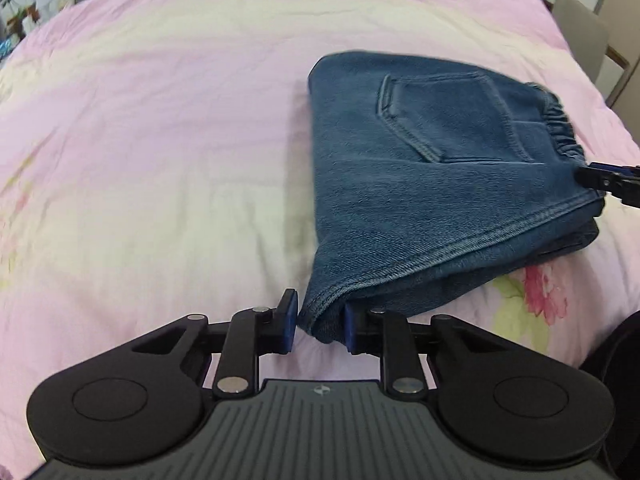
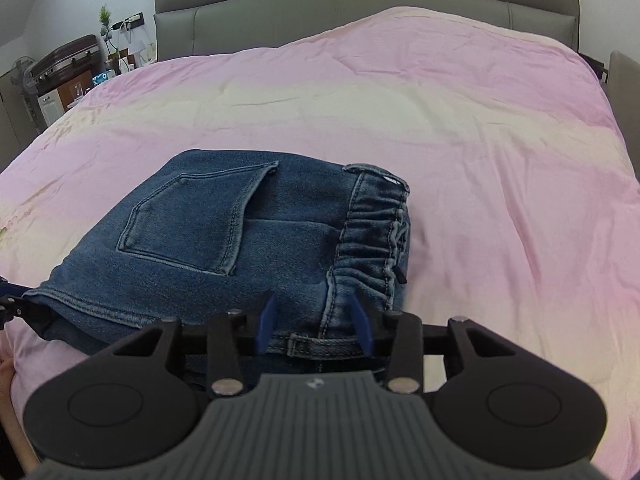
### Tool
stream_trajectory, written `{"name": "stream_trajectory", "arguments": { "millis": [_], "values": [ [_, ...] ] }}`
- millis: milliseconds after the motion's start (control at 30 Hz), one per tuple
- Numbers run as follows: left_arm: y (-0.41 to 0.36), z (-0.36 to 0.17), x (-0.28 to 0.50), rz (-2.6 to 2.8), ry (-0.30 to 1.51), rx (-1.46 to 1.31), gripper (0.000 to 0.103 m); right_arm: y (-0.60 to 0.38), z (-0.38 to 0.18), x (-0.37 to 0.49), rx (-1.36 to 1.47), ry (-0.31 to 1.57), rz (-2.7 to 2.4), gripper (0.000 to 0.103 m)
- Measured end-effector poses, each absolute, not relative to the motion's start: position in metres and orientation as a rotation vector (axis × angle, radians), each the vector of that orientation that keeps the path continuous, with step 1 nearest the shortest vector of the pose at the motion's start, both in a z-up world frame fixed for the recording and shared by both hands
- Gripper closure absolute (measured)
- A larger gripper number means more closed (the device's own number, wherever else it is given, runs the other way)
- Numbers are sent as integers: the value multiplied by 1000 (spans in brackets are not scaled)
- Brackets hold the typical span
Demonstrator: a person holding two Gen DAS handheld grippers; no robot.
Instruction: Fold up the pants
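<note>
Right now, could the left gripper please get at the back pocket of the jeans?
Probably yes: the left gripper sits at the folded jeans' near corner, and the back pocket lies uncovered on top, nothing between.

We count one pair of folded blue denim pants (image 2: 224,240) with one stitched back pocket (image 2: 192,220) showing and one gathered elastic waistband (image 2: 372,232), lying on one pink and cream quilted bedspread (image 2: 460,128). We count two black two-finger grippers with blue pads, the left gripper (image 1: 320,322) and the right gripper (image 2: 314,322). Beyond the bed we record one grey padded headboard (image 2: 360,8), one dark brown suitcase (image 2: 66,54) and one small green potted plant (image 2: 105,16).
</note>
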State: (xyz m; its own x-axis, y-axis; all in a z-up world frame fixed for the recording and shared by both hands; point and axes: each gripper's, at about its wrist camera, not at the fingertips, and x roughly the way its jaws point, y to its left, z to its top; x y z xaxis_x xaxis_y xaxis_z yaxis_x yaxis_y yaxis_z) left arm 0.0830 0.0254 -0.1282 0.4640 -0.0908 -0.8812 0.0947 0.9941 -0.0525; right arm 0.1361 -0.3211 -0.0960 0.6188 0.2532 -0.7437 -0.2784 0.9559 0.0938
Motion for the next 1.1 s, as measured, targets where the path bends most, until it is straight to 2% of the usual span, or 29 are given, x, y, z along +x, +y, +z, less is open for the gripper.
{"name": "stream_trajectory", "arguments": {
  "millis": [200, 300, 567, 667, 733, 800, 900, 1000, 1100],
  "values": [
    [22, -149, 95, -75, 1201, 2, 77, -326, -109, 146, -40, 912, 301, 64],
    [25, -143, 94, -79, 1220, -16, 76, -326, -108, 149, -44, 929, 289, 60],
    [42, -111, 70, -52, 1216, -79, 77, -322, -82, 142, -56, 924, 251, 59],
    [49, -93, 71, -87, 1138, -132, 77, -327, -69, 135, -16, 932, 238, 48],
    [49, -82, 74, -102, 1072, -162, 73, -333, -62, 130, 19, 930, 238, 46],
    [50, -75, 84, -112, 1023, -187, 65, -338, -56, 128, 36, 929, 220, 38],
    [50, -72, 104, -144, 972, -266, 53, -351, -53, 129, 79, 941, 199, 33],
    [57, -75, 126, -178, 949, -377, 38, -365, -56, 138, 177, 982, 195, 32],
    [58, -89, 149, -223, 948, -449, 30, -376, -59, 151, 267, 1006, 199, 32]
  ]
}}
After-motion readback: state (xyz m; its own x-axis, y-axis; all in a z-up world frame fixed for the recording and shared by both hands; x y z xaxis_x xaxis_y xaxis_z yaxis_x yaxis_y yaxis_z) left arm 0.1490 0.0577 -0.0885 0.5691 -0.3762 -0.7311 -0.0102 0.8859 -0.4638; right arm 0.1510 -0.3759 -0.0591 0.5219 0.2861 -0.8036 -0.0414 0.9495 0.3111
